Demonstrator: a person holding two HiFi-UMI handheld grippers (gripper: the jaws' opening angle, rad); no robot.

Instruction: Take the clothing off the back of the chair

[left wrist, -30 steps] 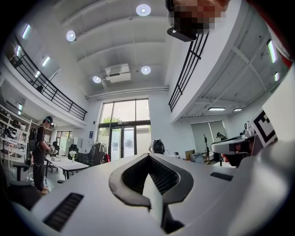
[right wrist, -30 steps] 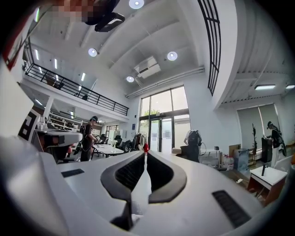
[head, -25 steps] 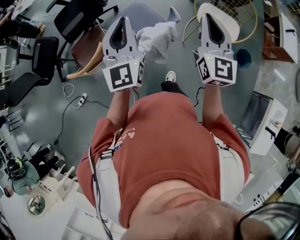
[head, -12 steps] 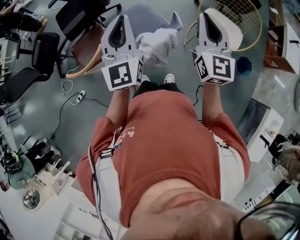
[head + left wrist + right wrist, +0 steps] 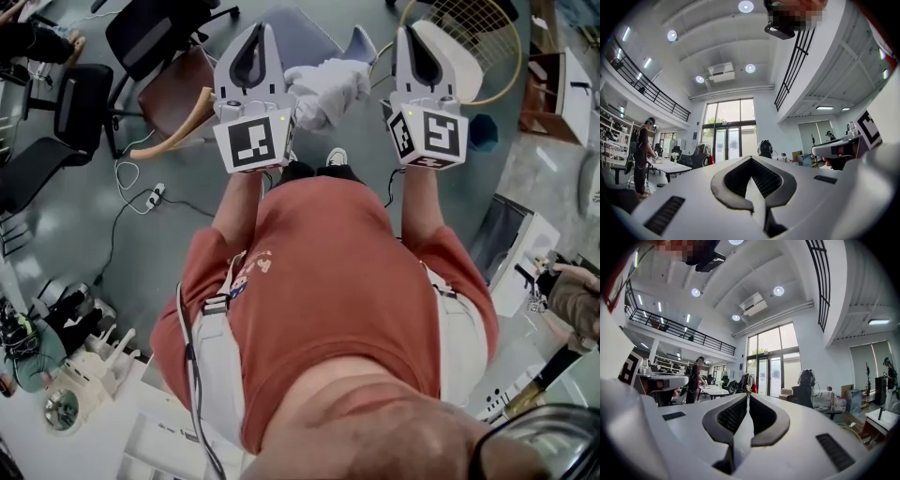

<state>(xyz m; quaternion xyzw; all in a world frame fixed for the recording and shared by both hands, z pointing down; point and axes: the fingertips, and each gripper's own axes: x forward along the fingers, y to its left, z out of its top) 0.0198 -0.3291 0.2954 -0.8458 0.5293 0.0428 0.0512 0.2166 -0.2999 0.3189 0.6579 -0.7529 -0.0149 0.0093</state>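
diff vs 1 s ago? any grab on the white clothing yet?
No grab yet. The person has stepped on toward the chair, so the floor clutter has shifted in the head view. The left gripper has drifted right, closer beside the white clothing; the right gripper has barely shifted. Nothing was taken hold of or let go. Unchanged: both grippers shut and empty, clothing on the chair.
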